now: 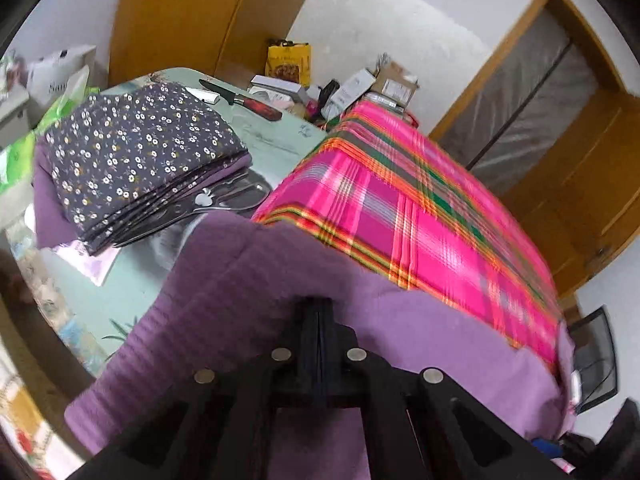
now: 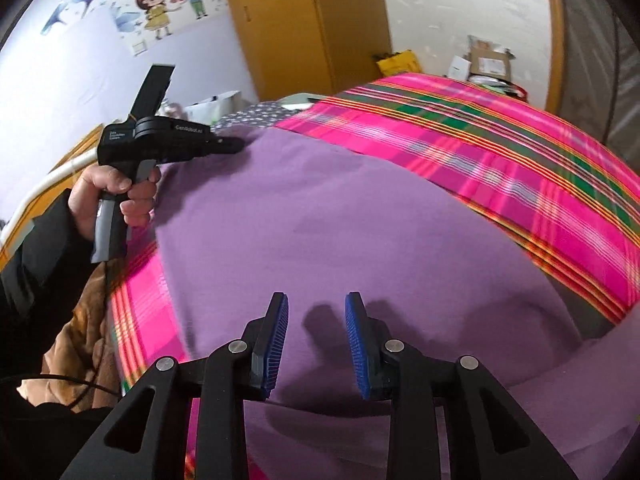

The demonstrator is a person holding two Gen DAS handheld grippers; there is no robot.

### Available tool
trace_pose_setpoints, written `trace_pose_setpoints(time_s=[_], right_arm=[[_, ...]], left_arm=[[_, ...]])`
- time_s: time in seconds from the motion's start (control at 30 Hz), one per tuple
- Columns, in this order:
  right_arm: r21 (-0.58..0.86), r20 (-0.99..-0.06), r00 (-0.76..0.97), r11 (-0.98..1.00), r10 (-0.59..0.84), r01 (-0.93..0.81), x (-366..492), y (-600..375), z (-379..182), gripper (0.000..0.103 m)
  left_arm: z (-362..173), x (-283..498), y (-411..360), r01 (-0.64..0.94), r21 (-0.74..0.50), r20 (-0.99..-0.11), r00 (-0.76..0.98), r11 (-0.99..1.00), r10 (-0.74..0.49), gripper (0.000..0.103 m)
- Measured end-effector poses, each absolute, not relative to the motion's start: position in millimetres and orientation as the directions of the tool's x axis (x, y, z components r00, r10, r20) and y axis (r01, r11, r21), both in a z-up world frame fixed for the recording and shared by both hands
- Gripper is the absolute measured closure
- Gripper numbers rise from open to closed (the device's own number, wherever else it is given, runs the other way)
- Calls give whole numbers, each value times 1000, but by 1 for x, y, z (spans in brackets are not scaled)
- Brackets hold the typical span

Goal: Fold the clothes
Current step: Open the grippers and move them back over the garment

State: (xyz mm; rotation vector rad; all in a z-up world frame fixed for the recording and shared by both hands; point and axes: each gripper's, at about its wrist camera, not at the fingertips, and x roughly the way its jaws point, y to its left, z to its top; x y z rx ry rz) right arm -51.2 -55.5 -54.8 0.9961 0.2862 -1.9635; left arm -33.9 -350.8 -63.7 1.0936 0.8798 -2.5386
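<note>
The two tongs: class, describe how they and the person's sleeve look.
Right tongs: black linkage arms with silver rivets, ribbed blue pads. Left tongs: black pistol-grip body with white lettering, an upright black fin and a thin black cable. Sleeve: dark, black.

Two grippers: left (image 2: 236, 145), right (image 2: 316, 312). One hand (image 2: 108, 196) in view. One purple garment (image 2: 320, 220) spread. One pink plaid cloth (image 1: 400, 208) beneath. One folded stack (image 1: 132, 152), floral piece on top. One knife (image 1: 244, 100). One yellow bag (image 1: 289, 62). Cardboard boxes: count unclear.
</note>
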Motion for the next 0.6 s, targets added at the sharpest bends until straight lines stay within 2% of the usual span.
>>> trace_pose_setpoints(time_s=[0.27,0.4,0.6], right_arm=[[208,-748,-310,-651,-587,730,-61,-32,-57,71],[214,-765,-307,-673,-566,708,-62,-22,-62,71],[231,-710,-397,-724,-582,650,-54,15,-40,71]], left_arm=[[-39,-8,-315,385,-428,-692,-722,-818,22,101],[-44,2,-274,308,-440,-694,-712,-844,102,101],[-53,9,-209,181,-453,-694,-687,-873,217,101]])
